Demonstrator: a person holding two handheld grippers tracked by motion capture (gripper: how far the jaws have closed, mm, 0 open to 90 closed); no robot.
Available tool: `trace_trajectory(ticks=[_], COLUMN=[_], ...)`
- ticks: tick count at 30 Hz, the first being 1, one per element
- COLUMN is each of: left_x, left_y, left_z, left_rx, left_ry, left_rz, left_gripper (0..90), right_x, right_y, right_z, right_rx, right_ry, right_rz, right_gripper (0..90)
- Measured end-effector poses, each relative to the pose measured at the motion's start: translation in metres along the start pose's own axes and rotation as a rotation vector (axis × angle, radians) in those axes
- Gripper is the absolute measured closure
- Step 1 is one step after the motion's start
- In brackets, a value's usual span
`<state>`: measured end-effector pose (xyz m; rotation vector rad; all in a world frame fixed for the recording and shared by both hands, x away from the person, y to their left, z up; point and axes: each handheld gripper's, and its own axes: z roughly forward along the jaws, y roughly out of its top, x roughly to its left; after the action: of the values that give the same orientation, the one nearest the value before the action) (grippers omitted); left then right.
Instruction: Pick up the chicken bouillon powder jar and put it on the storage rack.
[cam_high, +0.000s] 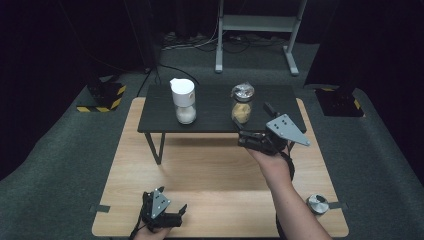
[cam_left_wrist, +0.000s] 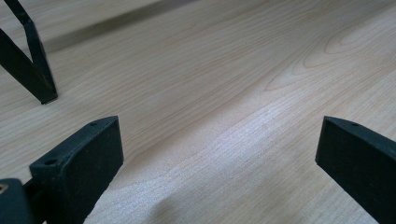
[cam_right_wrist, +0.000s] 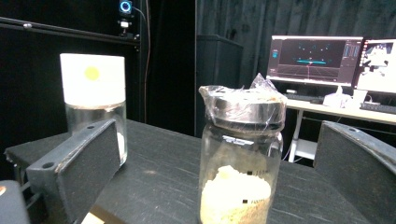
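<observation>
A light wood table (cam_high: 210, 175) took up most of the high view, w/ a small black stand (cam_high: 220, 117) sitting on its far half. One stand leg (cam_left_wrist: 28, 70) showed at the upper left of the left gripper view.

On the stand stood 2 glass jars, well apart. The left one was a white-capped jar (cam_high: 183, 101) w/ white powder in the bottom; in the right gripper view it stood behind the left jaw. The right one was a jar (cam_high: 242, 104) w/ a metal lid wrapped in clear plastic, about a third full of tan powder.

The right gripper (cam_high: 245, 137) was held by a hand at the stand's front edge, just in front of and slightly right of the tan jar, pointed at it. Its jaws stood wide apart and held nothing. In the right gripper view the tan jar (cam_right_wrist: 240, 154) sat between the 2 jaws, nearer the middle, not touching either; gripper vs. jar depth was hard to judge.

The left gripper (cam_high: 175, 212) was low at the table's near-left edge, far from both jars. Jaws were spread wide over bare wood, nothing between them.

A small round metal lid (cam_high: 316, 203) lay near the table's near-right corner, beside the right forearm. Strips of grey tape (cam_high: 100, 208) marked the table's edges.
</observation>
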<state>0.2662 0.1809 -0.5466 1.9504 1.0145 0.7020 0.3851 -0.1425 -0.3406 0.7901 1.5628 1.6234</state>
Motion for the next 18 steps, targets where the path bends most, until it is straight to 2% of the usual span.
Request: trace_trajectory(ticks=[15, 18], left_x=[-0.001, -0.001], left_y=[0.000, 0.000], left_z=[0.000, 0.000], left_rx=[0.001, 0.000], left_ry=[0.005, 0.006], left_rz=[0.004, 0.005], left_gripper=[0.9, 0.9], right_x=[0.007, 0.010], right_y=[-0.008, -0.014], right_z=[-0.023, -0.029], right_rx=[0.013, 0.036], right_ry=[0.007, 0.010], right_rz=[-0.027, -0.040], right_gripper=[0.0, 0.0])
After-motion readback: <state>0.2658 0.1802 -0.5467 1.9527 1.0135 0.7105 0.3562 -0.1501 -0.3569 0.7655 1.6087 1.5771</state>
